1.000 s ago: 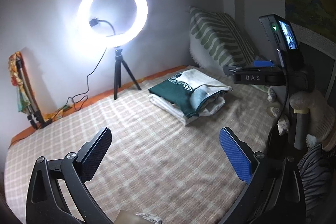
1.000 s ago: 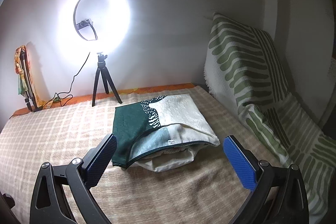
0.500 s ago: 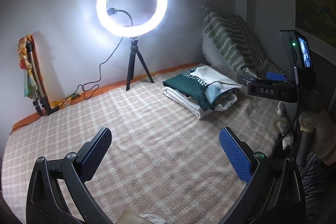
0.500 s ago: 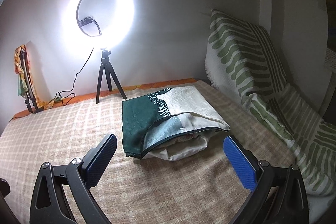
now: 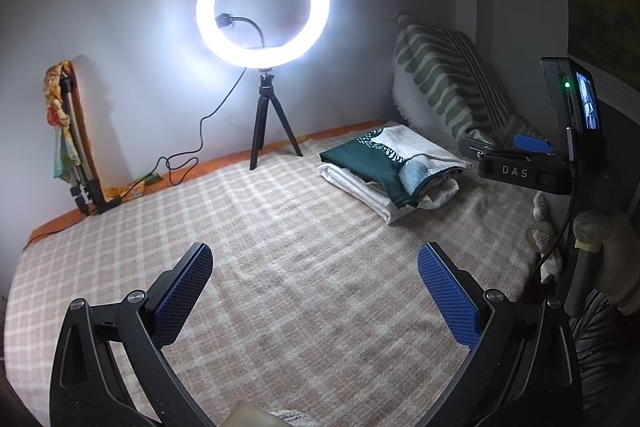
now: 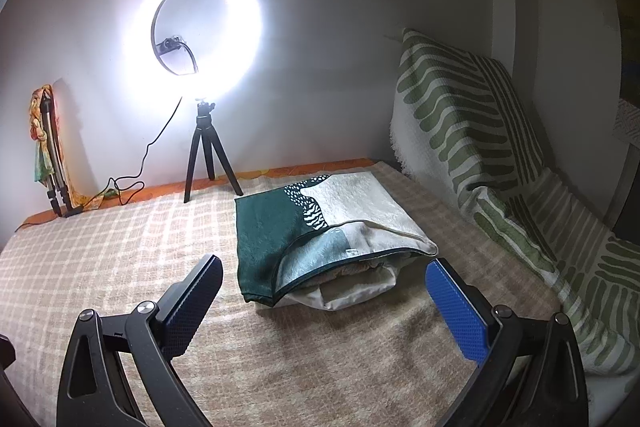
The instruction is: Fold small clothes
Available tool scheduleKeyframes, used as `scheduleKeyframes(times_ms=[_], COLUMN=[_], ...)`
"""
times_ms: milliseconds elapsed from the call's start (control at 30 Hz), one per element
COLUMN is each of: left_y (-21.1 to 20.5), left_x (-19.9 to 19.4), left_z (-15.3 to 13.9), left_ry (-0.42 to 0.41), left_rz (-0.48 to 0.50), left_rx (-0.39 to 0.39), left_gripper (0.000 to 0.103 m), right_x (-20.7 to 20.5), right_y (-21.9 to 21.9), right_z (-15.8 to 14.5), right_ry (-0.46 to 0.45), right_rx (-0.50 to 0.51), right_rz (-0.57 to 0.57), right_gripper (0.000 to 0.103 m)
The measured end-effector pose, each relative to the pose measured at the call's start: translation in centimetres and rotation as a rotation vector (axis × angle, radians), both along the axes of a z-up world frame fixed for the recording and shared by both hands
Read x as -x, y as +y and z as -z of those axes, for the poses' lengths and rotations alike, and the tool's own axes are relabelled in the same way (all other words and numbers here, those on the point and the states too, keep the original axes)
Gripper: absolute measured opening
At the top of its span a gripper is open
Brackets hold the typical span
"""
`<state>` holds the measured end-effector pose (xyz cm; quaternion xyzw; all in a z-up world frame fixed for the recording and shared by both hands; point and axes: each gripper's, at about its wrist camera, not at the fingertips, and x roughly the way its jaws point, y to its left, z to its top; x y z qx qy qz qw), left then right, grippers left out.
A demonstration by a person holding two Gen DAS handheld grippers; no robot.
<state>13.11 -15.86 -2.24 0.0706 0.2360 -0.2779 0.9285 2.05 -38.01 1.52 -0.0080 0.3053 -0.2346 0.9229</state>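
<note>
Left gripper (image 5: 314, 291): blue-padded fingers (image 5: 184, 293) spread wide, nothing between them, hovering over the bare beige-and-cream checked blanket (image 5: 280, 267). Right gripper (image 6: 324, 301): jaws also wide apart and empty, pointing at the near edge of the stack of folded clothes (image 6: 328, 227), not touching it. Stack sits on the blanket toward the far right, dark green and cream patterned piece on top, white pieces underneath, near edge gaping open. Just right of it a green-and-white striped cushion (image 6: 460, 115) leans against the wall. Lit white ring light on a small black tripod (image 5: 262, 7) stands at the far blanket edge, left of the stack. In the left view, a white-gloved hand (image 5: 608, 239) holds the right gripper's handle.
</note>
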Motion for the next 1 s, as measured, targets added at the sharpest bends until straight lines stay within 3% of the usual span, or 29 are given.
scheduleKeyframes(times_ms=[1000], left_y=[0.75], left_x=[-0.02], left_z=[0.07], left_ry=[0.012], left_rz=[-0.001], left_rx=[0.008], left_gripper=[0.102], right_x=[-0.41], right_y=[0.62], right_z=[0.05], right_ry=[-0.012], right_rx=[-0.026], right_rz=[-0.005], right_gripper=[0.103])
